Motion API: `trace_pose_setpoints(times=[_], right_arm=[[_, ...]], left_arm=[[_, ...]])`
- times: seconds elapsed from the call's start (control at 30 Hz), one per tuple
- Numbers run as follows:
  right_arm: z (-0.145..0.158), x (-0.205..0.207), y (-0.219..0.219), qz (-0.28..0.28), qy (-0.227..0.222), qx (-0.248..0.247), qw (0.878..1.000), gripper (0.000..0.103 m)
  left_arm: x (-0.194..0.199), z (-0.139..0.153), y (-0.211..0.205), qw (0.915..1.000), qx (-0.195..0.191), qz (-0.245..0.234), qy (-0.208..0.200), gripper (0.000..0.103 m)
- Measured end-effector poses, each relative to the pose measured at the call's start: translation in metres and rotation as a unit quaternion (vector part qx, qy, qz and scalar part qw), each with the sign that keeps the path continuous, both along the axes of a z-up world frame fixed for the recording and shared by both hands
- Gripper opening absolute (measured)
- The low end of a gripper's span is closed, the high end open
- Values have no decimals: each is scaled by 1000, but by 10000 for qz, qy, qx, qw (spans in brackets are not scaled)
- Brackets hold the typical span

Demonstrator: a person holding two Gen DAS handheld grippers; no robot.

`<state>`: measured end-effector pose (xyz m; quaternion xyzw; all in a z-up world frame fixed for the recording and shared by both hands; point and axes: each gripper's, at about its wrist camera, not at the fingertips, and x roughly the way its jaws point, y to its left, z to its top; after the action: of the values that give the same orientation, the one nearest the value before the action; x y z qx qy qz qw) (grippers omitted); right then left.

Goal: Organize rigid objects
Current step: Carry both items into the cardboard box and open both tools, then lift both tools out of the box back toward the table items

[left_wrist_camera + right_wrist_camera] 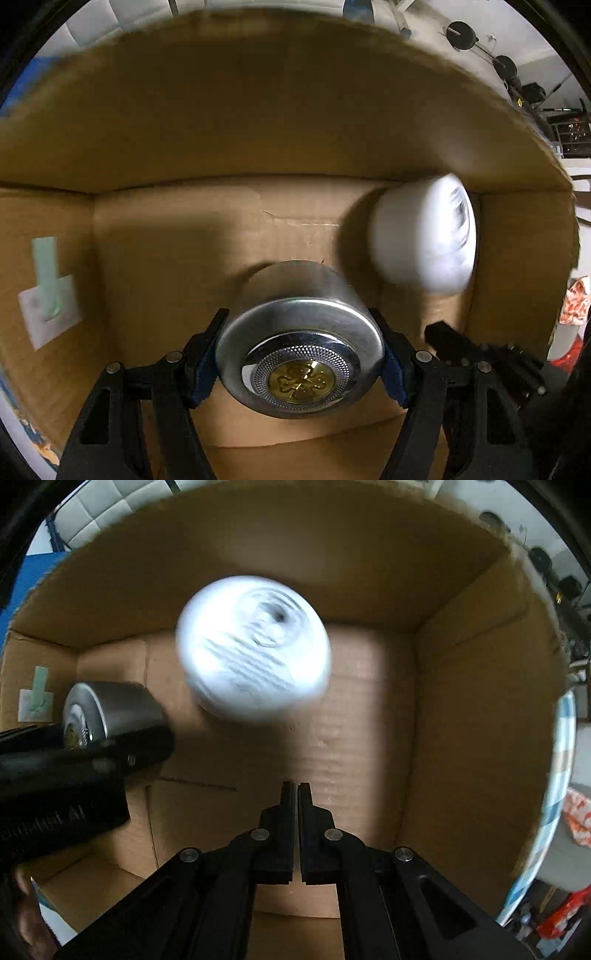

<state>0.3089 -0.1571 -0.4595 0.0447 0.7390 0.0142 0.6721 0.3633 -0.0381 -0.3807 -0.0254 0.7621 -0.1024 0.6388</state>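
My left gripper [299, 343] is shut on a round silver metal tin [299, 354] with a gold emblem on its lid, holding it inside an open cardboard box [184, 240]. The tin also shows in the right wrist view [110, 709] at the left. A white round container [253, 648] is blurred with motion inside the box, ahead of my right gripper [297, 790], which is shut and empty. In the left wrist view the white container [423, 236] is near the box's right wall.
The cardboard box [461, 701] has tall walls and flaps on all sides. A white label with green tape [48, 291] sticks to its left wall. A patterned cloth [561, 775] and red items lie outside at the right.
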Motion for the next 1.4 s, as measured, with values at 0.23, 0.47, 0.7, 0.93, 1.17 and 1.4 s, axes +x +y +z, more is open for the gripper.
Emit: trace_pose_setpoints(times=[0.23,0.47,0.7,0.93,1.17,1.4], right_arm=[[-12,2,-8,-155,60,93,9998,3],[-12,7,-2,-166,139,76,9997,35],[12,-4,9,-201,16,68,9998,78],[53,-42,20,-165,-405,-171,9989,96],[104,-77,12,-212,-954,-292,9948,96],[154,-116,13,-131,-1476,-361,9883,96]], left_arm=[[7,-4,0,9998,-129,120,14,70],[0,16,-2,9998,95,117,-122,88],[-29,74,11,9962,247,127,-829,100],[-84,116,24,9903,285,170,-1350,101],[-128,152,20,9799,412,92,-1949,101],[-158,188,17,9709,382,129,-2360,101]])
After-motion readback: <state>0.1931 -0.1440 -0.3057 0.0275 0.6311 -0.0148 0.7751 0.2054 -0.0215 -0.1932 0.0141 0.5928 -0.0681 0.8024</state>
